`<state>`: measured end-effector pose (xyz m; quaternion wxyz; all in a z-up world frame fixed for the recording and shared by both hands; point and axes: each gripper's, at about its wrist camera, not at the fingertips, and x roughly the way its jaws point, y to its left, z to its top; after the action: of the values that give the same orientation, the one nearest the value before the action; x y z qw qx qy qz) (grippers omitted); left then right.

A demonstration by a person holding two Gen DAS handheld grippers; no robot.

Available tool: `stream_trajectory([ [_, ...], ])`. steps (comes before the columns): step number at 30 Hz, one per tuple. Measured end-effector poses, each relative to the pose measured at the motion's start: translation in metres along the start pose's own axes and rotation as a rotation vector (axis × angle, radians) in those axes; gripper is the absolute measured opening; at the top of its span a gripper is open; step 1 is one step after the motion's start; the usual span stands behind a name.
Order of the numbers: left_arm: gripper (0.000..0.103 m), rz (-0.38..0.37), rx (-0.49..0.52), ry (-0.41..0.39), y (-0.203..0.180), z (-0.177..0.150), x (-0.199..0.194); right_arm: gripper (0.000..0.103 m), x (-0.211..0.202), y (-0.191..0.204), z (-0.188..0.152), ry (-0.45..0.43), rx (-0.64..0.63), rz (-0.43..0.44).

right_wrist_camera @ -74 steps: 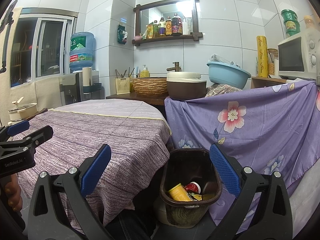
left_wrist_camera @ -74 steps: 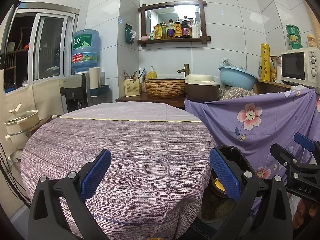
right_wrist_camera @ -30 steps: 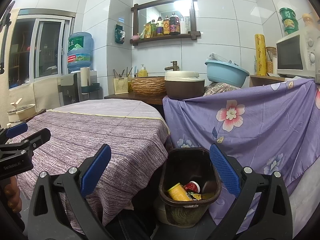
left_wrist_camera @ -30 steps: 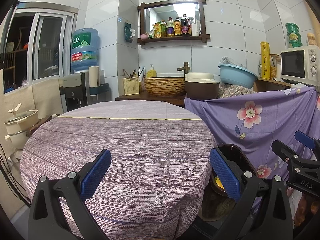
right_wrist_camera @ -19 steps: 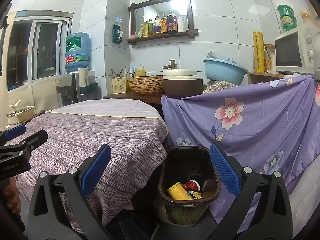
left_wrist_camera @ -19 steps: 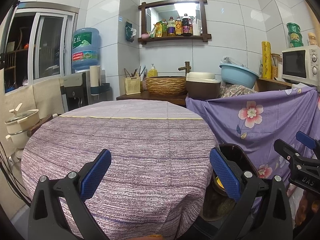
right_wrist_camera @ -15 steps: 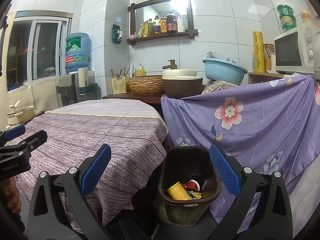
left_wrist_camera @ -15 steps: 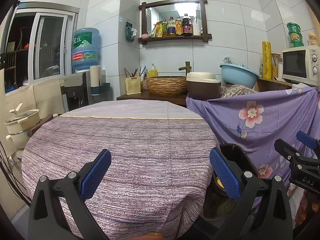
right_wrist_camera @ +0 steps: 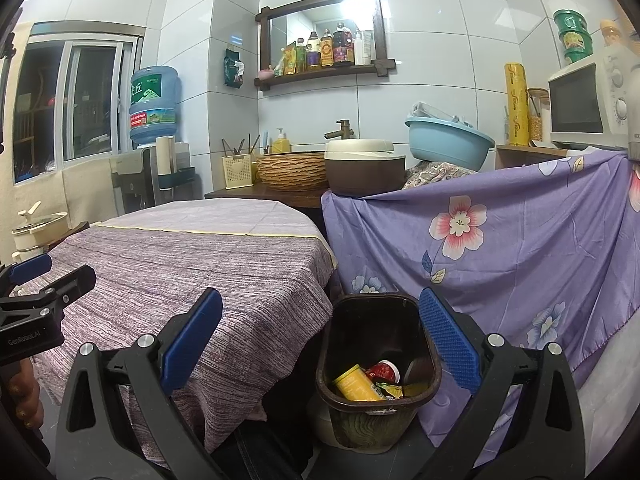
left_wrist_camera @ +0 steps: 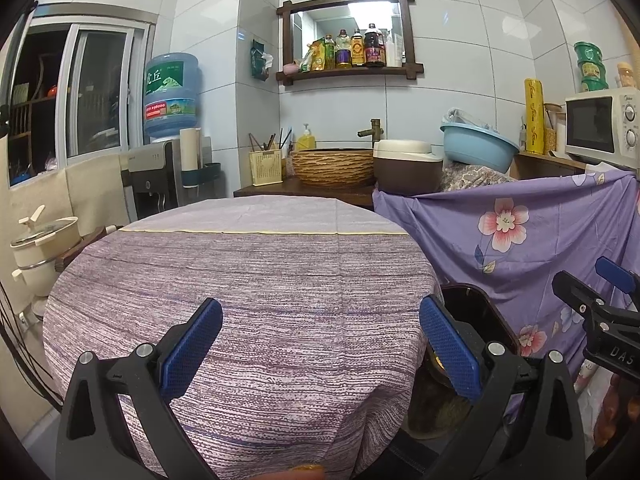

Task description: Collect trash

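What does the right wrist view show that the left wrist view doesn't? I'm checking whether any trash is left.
Only the right wrist view looks into the trash bin: a yellow can and a red-and-white container lie inside. Only the left wrist view shows the table's whole top, with nothing on it. Both show the floral cloth and both grippers, left gripper and right gripper, open and holding nothing.

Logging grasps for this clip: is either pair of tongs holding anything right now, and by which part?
Nothing is held. The left tongs and right tongs are both open and empty; trash lies in the bin.
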<state>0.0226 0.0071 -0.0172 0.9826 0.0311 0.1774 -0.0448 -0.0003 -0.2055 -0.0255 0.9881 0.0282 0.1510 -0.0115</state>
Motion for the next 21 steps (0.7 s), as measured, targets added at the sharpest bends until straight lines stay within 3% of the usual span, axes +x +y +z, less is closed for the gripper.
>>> stream_trajectory([
  [21,0.098,-0.013,0.016,0.014,-0.0020,-0.0016,0.0023,0.097,0.0029,-0.0025,-0.0018,0.005,0.016,-0.005],
])
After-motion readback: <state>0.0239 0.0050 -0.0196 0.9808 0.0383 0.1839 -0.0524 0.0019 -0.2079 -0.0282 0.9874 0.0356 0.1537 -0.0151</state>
